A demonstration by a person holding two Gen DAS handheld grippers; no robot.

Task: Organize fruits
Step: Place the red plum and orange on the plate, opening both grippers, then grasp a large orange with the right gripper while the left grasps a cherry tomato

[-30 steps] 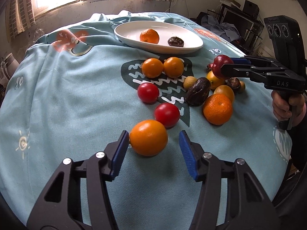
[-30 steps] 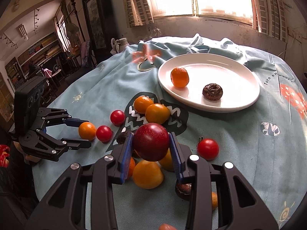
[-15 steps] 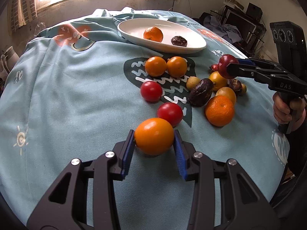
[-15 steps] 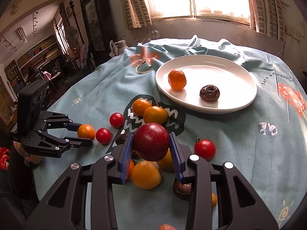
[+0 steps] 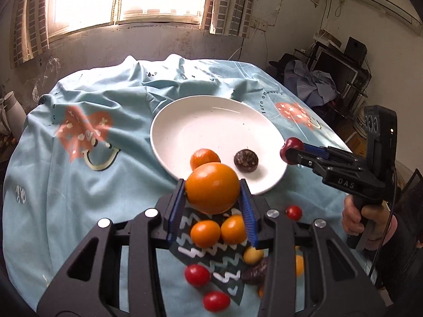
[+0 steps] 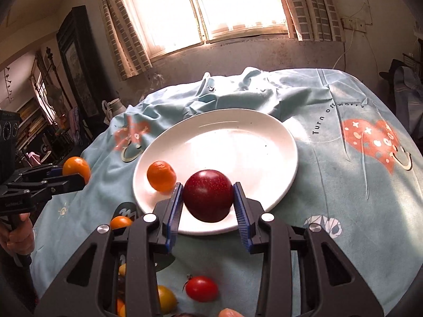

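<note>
My left gripper (image 5: 212,206) is shut on a large orange (image 5: 212,188) and holds it in the air just short of the white plate's (image 5: 185,126) near rim. The plate holds a small mandarin (image 5: 205,157) and a dark brown fruit (image 5: 246,159). My right gripper (image 6: 208,208) is shut on a dark red plum (image 6: 208,195) over the plate's (image 6: 238,142) near rim, with the mandarin (image 6: 161,175) to its left. The plum hides the dark fruit in the right wrist view. Each gripper shows in the other's view: the right (image 5: 292,151), the left (image 6: 75,173).
Loose fruit lies on the light blue cloth (image 5: 66,185) below my grippers: two oranges (image 5: 219,229), red tomatoes (image 5: 197,275), a yellow fruit (image 5: 253,255) and a dark date (image 5: 255,272). A red tomato (image 6: 201,288) lies by the right gripper. Furniture stands beyond the table's right edge.
My left gripper closed on the large orange, lifted it off the cloth and carried it toward the plate. My right gripper carried the plum forward to the plate's near rim.
</note>
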